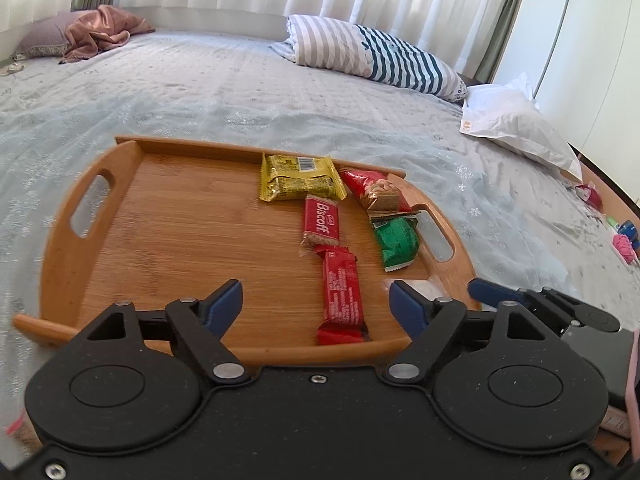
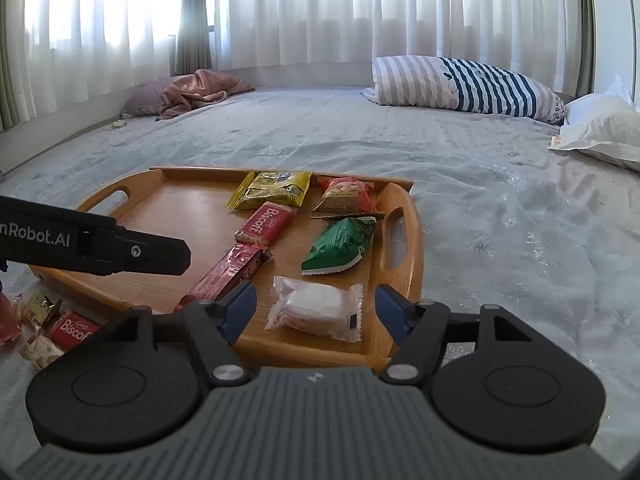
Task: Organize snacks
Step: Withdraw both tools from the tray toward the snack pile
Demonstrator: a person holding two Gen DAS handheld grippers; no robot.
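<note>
A wooden tray [image 1: 180, 240] [image 2: 180, 208] lies on the bed. It holds a yellow packet [image 1: 300, 178], a red Biscoff pack [image 1: 322, 220], a red nut packet [image 1: 374, 192], a green packet [image 1: 396, 242] and a long red bar [image 1: 342, 296]. My left gripper [image 1: 316, 296] is open over the near end of that bar, pads clear of it. A white-wrapped snack [image 2: 316, 308] rests in the tray's near right corner. My right gripper [image 2: 315, 298] stands open around it without touching. More loose snacks [image 2: 74, 330] lie on the bedcover left of the tray.
The pale bedcover [image 2: 500, 220] stretches all around the tray. A striped pillow [image 1: 372, 52] and a white pillow [image 1: 520, 124] lie at the far right, a pink blanket [image 1: 100, 32] at the far left. Small toys [image 1: 624, 240] sit by the bed's right edge.
</note>
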